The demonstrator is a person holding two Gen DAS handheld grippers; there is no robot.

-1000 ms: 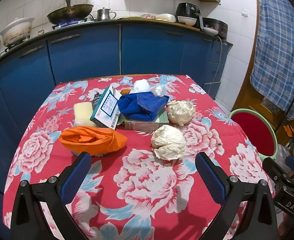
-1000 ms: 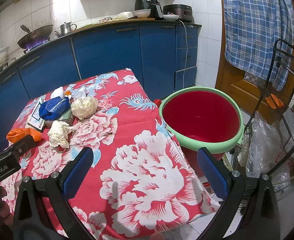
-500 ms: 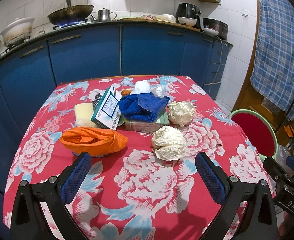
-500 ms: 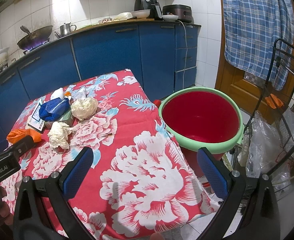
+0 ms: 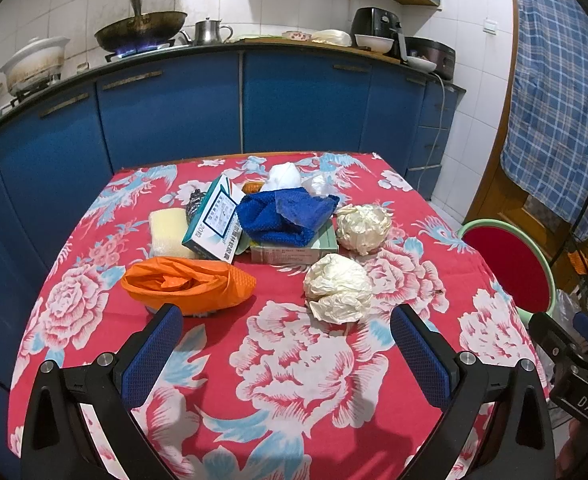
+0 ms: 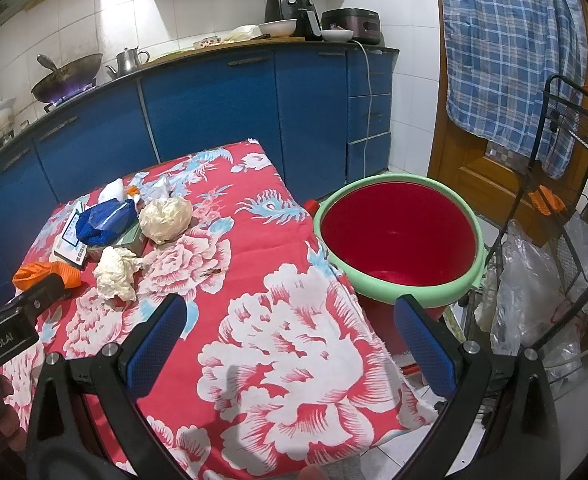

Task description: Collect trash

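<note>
left gripper [image 5: 286, 344] edged slightly nearer the table, nothing else shifted

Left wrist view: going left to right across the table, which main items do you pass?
Yellow sponge → orange plastic bag → blue mesh cloth → nearer crumpled paper ball → farther crumpled paper ball → red bucket beside the table.

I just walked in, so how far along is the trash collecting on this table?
Nothing looks done: the red bucket appears empty. Nothing is in hand; the left gripper and right gripper are open. Both crumpled paper balls and the orange bag remain on the table.
</note>
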